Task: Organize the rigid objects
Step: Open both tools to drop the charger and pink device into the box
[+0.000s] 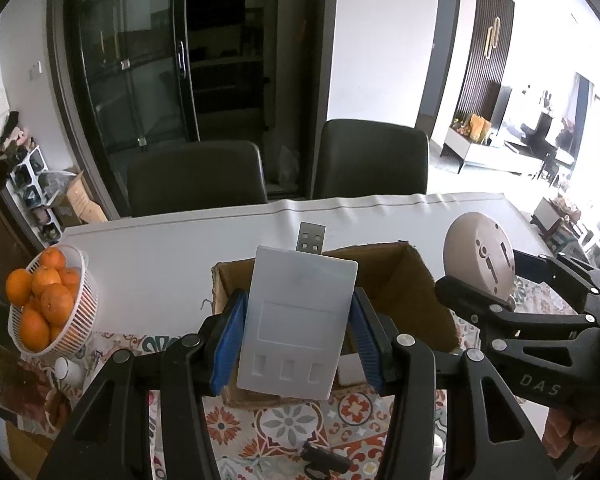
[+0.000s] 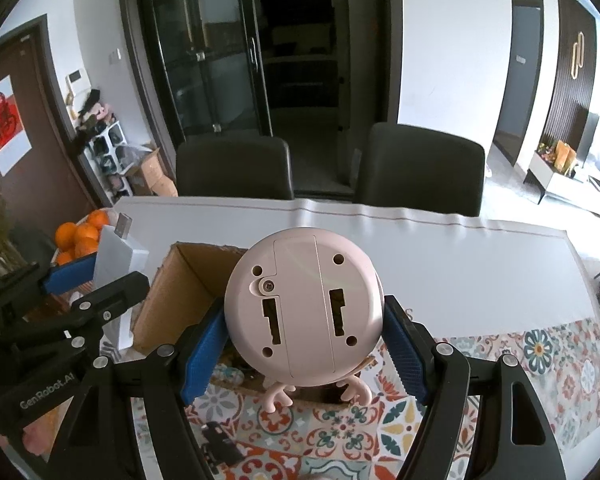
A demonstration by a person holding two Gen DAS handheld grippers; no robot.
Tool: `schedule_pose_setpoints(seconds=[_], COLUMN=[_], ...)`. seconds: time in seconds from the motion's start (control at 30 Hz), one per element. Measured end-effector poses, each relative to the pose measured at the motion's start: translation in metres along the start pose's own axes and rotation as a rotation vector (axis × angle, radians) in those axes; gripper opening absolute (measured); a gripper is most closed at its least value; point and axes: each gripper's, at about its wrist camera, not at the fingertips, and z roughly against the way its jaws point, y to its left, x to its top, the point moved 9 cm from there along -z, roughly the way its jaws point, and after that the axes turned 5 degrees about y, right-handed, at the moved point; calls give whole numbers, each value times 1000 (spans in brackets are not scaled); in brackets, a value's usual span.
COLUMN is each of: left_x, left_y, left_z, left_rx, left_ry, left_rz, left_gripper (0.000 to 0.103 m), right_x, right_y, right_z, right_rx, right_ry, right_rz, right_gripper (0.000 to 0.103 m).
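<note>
My left gripper [image 1: 298, 330] is shut on a flat white USB device [image 1: 296, 320] with a metal plug at its far end, held above the open cardboard box [image 1: 416, 300]. My right gripper [image 2: 304, 344] is shut on a round pink clock-like object [image 2: 304, 304], its back facing me and small antler feet below, also above the box [image 2: 180, 292]. The right gripper with the pink object [image 1: 480, 260] shows at the right of the left wrist view. The left gripper with the white device [image 2: 114, 258] shows at the left of the right wrist view.
A white basket of oranges [image 1: 48, 300] stands at the table's left. A small black object [image 1: 324, 460] lies on the patterned cloth [image 2: 500, 380] near me. Two dark chairs [image 2: 420, 168] stand behind the white table [image 2: 460, 256]. A white item [image 1: 350, 370] lies inside the box.
</note>
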Motion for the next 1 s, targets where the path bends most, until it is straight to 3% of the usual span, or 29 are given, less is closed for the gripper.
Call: schedule_pose_setpoints(seconds=[0.57, 0.83, 1.0], left_x=[-13, -19, -22], left_y=[7, 12, 16], left_z=[-60, -61, -56], left_rx=[11, 45, 43], left_ry=[147, 154, 148], left_rz=[5, 11, 34], left_gripper=[50, 58, 63], right_x=[-11, -23, -21], right_y=[-5, -7, -4], right_z=[-65, -77, -72], right_rx=[13, 29, 25], right_ry=[158, 215, 187], right_rz=[22, -6, -4], right_gripper=[75, 75, 76])
